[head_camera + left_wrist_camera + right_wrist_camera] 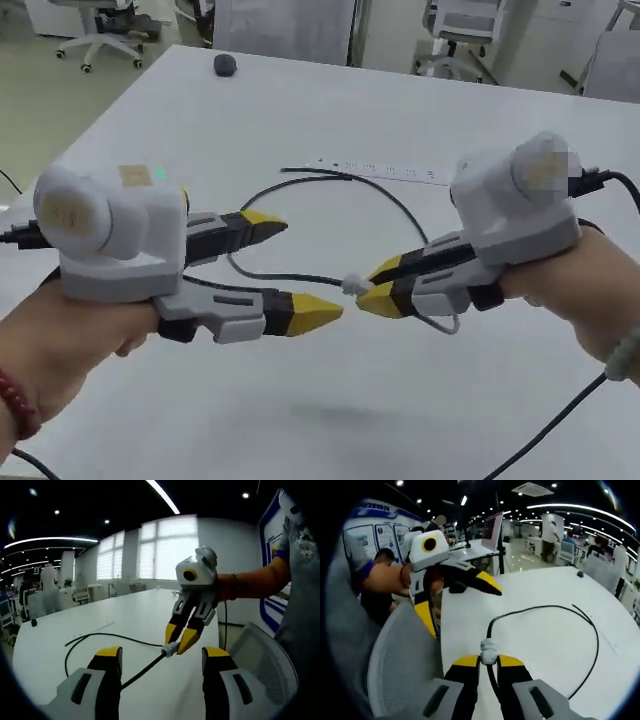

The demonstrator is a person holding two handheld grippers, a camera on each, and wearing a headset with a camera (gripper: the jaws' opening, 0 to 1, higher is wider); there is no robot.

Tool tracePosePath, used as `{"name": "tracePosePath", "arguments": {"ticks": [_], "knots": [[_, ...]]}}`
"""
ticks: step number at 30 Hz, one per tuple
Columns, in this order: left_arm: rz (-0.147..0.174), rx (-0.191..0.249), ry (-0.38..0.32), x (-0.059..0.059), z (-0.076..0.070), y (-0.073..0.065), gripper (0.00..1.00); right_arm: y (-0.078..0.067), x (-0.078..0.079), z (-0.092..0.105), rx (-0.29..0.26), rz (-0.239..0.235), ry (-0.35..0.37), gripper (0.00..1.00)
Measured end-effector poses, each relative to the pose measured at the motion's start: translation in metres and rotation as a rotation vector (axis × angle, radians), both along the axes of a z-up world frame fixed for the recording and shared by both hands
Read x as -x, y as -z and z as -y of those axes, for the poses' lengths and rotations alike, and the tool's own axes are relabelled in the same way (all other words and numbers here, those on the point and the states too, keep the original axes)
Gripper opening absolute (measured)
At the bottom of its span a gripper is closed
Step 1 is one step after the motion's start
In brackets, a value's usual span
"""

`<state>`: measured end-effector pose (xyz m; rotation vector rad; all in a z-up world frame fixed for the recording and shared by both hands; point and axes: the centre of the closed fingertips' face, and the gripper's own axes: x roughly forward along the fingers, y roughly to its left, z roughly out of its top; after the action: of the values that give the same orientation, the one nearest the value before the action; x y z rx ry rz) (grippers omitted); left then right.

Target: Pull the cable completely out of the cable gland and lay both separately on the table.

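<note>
White gland [353, 285] pinched tight by right tool [369, 286].

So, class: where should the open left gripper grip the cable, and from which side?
Probably the straight stretch of cable just beyond the gland, which the right gripper pinches. Bring the left gripper in from the person's left, jaws across it.

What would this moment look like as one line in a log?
right gripper: shut on cable gland | left gripper: open, jaws astride cable | cable: threaded in gland, looping on table
</note>
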<state>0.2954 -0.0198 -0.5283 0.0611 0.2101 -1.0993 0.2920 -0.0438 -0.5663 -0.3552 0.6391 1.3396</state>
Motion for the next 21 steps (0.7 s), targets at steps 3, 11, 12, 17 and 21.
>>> {"name": "tracePosePath", "arguments": {"ticks": [3, 11, 12, 17, 21], "knots": [[-0.025, 0.072, 0.085, 0.004, 0.008, -0.011, 0.58, -0.008, 0.009, -0.005, -0.041, -0.025, -0.052, 0.08], [-0.116, 0.091, 0.231, 0.007, 0.006, -0.001, 0.46, -0.02, 0.018, -0.014, -0.096, -0.041, -0.125, 0.08], [-0.113, 0.1, 0.253, 0.009, 0.007, -0.002, 0.45, -0.02, 0.018, -0.015, -0.098, -0.045, -0.13, 0.08], [-0.145, 0.131, 0.289, 0.008, 0.005, 0.001, 0.43, -0.024, 0.022, -0.021, -0.107, -0.044, -0.183, 0.08], [-0.154, 0.158, 0.309, 0.008, 0.004, 0.0, 0.41, -0.026, 0.025, -0.024, -0.122, -0.058, -0.208, 0.08]]}}
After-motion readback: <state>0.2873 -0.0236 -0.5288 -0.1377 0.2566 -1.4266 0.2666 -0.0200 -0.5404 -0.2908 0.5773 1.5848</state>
